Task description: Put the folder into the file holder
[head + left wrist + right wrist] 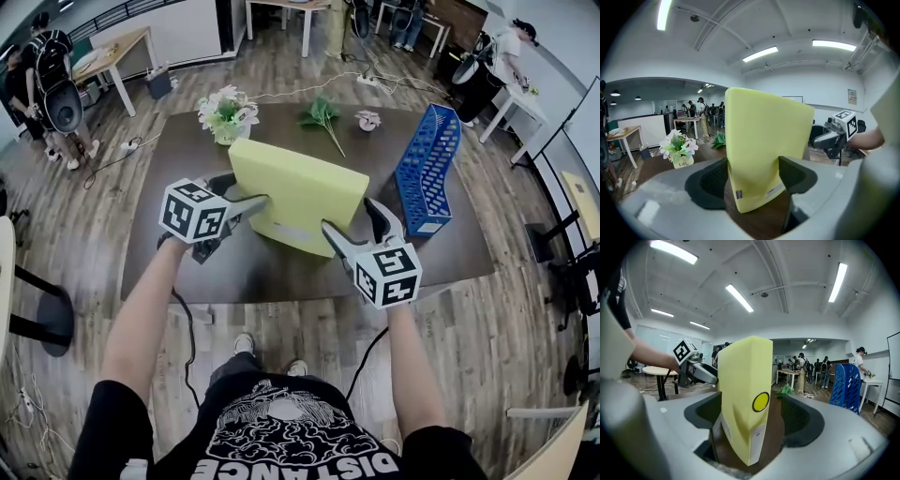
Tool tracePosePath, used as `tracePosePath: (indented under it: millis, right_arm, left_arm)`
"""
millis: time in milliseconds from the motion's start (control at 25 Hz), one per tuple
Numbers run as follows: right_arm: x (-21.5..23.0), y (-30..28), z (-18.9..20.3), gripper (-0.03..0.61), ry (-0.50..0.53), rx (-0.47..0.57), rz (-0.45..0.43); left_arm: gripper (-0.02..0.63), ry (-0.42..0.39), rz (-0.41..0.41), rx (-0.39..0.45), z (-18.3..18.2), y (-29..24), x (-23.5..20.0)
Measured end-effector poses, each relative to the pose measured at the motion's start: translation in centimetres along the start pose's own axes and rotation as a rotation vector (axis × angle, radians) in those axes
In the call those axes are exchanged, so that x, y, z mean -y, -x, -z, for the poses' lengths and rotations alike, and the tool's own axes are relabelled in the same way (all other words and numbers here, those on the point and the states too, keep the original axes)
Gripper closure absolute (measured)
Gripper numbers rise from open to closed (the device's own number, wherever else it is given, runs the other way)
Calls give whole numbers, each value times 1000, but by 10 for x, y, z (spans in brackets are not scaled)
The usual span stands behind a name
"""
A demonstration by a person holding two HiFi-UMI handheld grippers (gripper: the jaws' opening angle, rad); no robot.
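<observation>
Two grippers meet on a yellow folder point(300, 192) that stands tilted over the middle of a dark brown table point(281, 267). Its lower corner is close to the tabletop, but I cannot tell whether it touches the wood. The left gripper point(246, 199) comes in at the folder's left end. The left gripper view shows its jaws set wide and pressed against both sides of the folder, clamping it. The right gripper point(354, 225) is at the folder's near right end, where the spine with a round yellow spot faces it. Its jaws stand wide with the folder between them: the left jaw is just beside the cover, and a clear strip of table shows between the spine and the right jaw, so it has no clamp on the folder. A blue file holder point(427, 169) stands upright on the right side of the table, near the folder yet apart from it. Toward the far edge, a pot of pale flowers point(227, 114) sits at the left and a green leafy sprig point(322, 114) lies flat near the middle. Several people stand at desks in the room beyond.
</observation>
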State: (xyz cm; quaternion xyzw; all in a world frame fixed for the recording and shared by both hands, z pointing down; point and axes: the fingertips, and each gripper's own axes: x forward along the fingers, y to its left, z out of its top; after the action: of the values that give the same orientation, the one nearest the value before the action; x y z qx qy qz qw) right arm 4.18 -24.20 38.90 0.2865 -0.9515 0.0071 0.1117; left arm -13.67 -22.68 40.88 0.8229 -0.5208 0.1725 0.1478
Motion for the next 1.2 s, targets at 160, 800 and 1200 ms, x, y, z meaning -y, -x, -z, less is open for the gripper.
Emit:
tracePosePath:
  millis: [160, 800, 1200]
  right_arm:
    - [3, -8, -7, 159, 0, 11, -86]
    - [-30, -40, -16, 87, 28, 26, -468]
    - [-45, -52, -19, 89, 12, 18, -582]
  left_arm:
    - [261, 8, -10, 1, -1, 1, -1]
    - [261, 30, -25, 8, 2, 4, 0]
    - [261, 27, -51, -5, 4, 6, -2]
